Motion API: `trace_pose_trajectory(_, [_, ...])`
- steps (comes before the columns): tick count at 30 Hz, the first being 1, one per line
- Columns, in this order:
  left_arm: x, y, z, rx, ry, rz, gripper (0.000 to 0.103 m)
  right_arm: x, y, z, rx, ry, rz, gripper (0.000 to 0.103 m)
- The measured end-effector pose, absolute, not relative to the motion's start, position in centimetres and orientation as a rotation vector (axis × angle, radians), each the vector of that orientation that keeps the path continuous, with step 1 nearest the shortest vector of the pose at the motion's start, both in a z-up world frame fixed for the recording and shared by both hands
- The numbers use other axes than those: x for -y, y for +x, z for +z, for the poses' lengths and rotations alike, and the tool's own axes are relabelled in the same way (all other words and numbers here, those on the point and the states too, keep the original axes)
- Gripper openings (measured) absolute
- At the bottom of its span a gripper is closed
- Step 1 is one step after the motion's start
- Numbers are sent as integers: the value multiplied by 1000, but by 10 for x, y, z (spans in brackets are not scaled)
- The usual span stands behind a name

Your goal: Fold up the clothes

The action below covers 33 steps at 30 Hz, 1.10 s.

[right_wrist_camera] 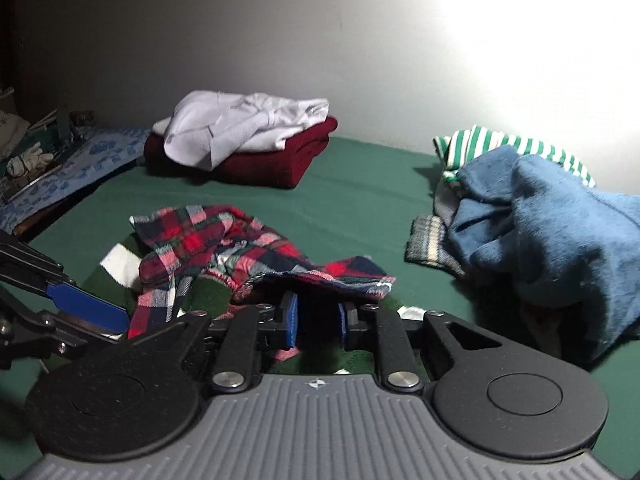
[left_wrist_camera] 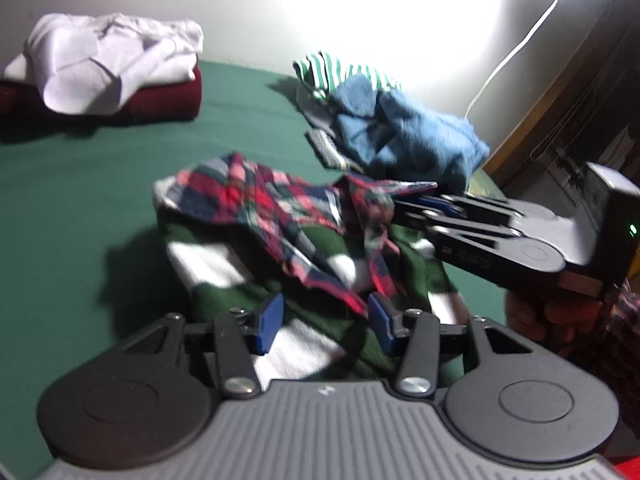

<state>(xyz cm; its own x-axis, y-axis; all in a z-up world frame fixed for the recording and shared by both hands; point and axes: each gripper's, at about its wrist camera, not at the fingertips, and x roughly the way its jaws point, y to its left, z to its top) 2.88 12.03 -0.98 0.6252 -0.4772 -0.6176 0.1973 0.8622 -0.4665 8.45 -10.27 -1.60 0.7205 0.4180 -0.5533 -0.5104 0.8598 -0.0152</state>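
Draping over the right claw (right_wrist_camera: pixel 316 322), plaid shirt (right_wrist_camera: pixel 224 240) lies crumpled.

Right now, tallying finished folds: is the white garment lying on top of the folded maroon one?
Yes, the white garment rests on the folded maroon garment.

Plaid shirt (right_wrist_camera: pixel 256 248) hides the right tongs' (right_wrist_camera: pixel 316 320) tips.
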Motion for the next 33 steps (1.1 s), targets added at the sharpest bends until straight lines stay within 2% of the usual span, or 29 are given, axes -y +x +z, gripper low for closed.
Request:
trace_pose_trajectory(2, [-132, 36, -11, -802, -416, -390, 55, 116, 79, -9, -547, -153, 480, 22])
trace_pose_trajectory(5, [-142, 55, -18, -825, -457, -368, 56, 134, 77, -7, -553, -123, 403, 24])
trace_pose_trajectory(8, [-147, 72, -22, -833, -514, -378, 53, 148, 80, -14, -608, -47, 373, 26])
trace_pose_trajectory(10, [-141, 79, -17, -822, -488, -392, 45, 149, 79, -20, -626, -20, 367, 26])
trace_pose_trajectory(13, [-130, 89, -14, -823, -454, -428, 45, 133, 76, -23, -606, -62, 398, 22])
trace_pose_trajectory(17, [-124, 101, -30, -864, -445, -441, 45, 103, 76, -27, -548, -153, 448, 22])
trace_pose_trajectory(19, [-128, 100, -36, -860, -480, -442, 45, 94, 86, -40, -608, -151, 453, 23])
trace_pose_trajectory(23, [-139, 89, -25, -838, -493, -441, 45, 98, 83, -38, -581, -151, 463, 23])
trace_pose_trajectory(27, [-149, 66, -3, -790, -445, -434, 60, 128, 72, -18, -524, -109, 414, 23])
trace_pose_trajectory(33, [-139, 48, 12, -780, -439, -477, 61, 166, 88, -31, -644, 40, 329, 24])
